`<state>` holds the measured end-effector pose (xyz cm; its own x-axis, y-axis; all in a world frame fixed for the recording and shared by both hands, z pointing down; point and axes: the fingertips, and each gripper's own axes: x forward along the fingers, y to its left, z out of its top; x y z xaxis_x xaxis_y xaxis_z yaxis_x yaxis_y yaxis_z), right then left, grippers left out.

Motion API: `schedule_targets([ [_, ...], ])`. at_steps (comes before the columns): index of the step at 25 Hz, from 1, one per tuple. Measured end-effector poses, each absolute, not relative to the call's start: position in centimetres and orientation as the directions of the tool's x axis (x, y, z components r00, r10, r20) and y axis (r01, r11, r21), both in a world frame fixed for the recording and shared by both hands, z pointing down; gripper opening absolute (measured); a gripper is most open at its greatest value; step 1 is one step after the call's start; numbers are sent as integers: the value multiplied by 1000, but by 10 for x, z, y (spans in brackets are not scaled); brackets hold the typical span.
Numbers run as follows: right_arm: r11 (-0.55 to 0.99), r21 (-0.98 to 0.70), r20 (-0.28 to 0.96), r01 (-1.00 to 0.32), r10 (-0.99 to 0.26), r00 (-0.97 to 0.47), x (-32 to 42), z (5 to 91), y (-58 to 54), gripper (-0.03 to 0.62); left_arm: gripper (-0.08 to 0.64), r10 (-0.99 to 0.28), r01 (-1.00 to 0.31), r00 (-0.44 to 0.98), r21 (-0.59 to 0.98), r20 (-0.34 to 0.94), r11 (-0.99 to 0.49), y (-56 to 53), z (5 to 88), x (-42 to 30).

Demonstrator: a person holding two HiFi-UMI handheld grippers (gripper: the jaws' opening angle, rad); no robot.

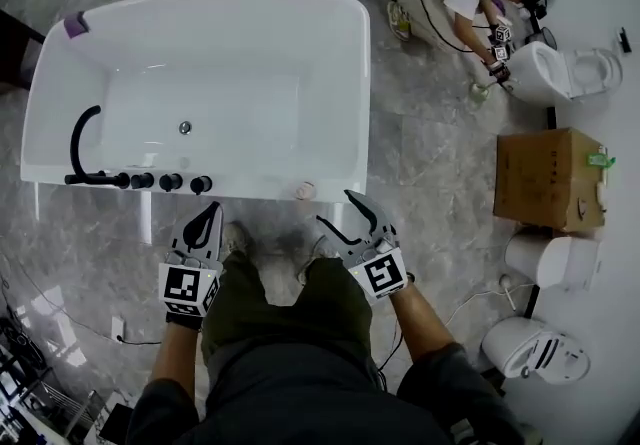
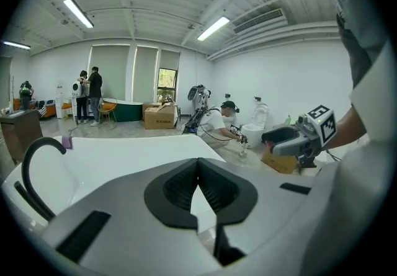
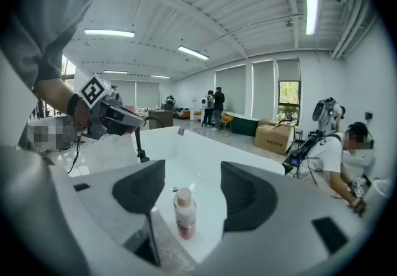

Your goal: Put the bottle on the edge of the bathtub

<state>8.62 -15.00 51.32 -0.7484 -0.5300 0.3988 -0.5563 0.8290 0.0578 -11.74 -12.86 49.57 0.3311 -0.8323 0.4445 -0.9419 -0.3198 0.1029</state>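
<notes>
Bottle (image 3: 185, 213) stands upright on the near bathtub (image 1: 362, 73) rim, just ahead of the right gripper (image 1: 336, 209). Its jaws are wide and clear of the bottle. Left gripper (image 1: 205, 218) is closed, empty and farther off.

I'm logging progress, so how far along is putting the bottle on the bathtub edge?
Done, it seems: the bottle stands upright on the near edge of the bathtub. In hand: nothing; the right gripper is open with its fingers clear of the bottle, the left gripper shut and empty. Left: apparently nothing but drawing back.
</notes>
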Motion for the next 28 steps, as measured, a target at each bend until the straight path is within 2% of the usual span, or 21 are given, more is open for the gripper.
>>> schedule_targets([
  [10, 672, 30, 340, -740, -703, -625, 114, 433, -150, 236, 2, -827, -918, 390, 99, 404, -384, -129, 427, -100],
  [28, 469, 60, 256, -881, -860, -441, 156, 337, -123, 114, 2, -829, -892, 442, 73, 343, -446, -110, 349, -94],
])
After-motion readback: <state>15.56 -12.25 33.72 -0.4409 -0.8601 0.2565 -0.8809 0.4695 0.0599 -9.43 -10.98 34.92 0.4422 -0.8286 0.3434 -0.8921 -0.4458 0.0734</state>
